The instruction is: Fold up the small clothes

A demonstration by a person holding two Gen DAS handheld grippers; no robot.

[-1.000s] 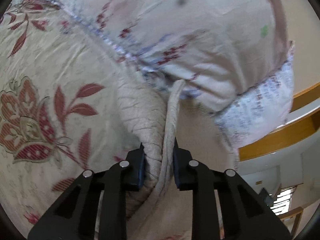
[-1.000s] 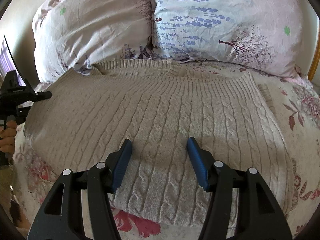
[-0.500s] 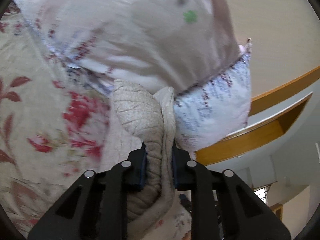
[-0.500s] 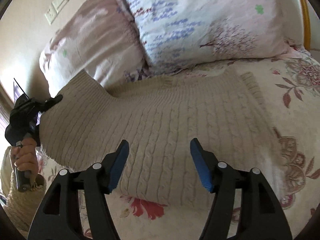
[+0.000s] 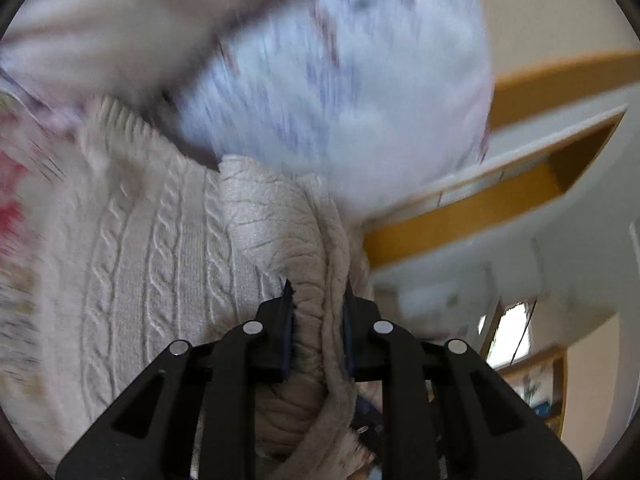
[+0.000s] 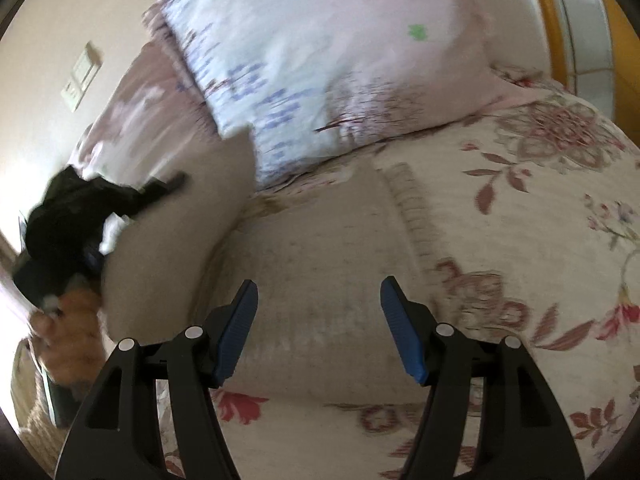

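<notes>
A cream cable-knit sweater [image 6: 328, 272] lies on a floral bedspread [image 6: 540, 216]. My left gripper [image 5: 316, 300] is shut on a bunched edge of the sweater [image 5: 280, 232] and holds it lifted, so the left side of the sweater stands up as a raised flap [image 6: 180, 220]. The left gripper also shows at the far left of the right wrist view [image 6: 80, 220], blurred. My right gripper [image 6: 318, 300] is open and empty, hovering above the sweater's near hem.
Two floral pillows [image 6: 320, 60] lean at the head of the bed behind the sweater. A wooden bed frame [image 5: 500, 208] is to the right. A wall switch plate [image 6: 82, 76] is on the wall at the upper left.
My left gripper has lifted the sweater's left edge up and swung it rightward over the body. My right gripper has swung to the right, staying open above the hem.
</notes>
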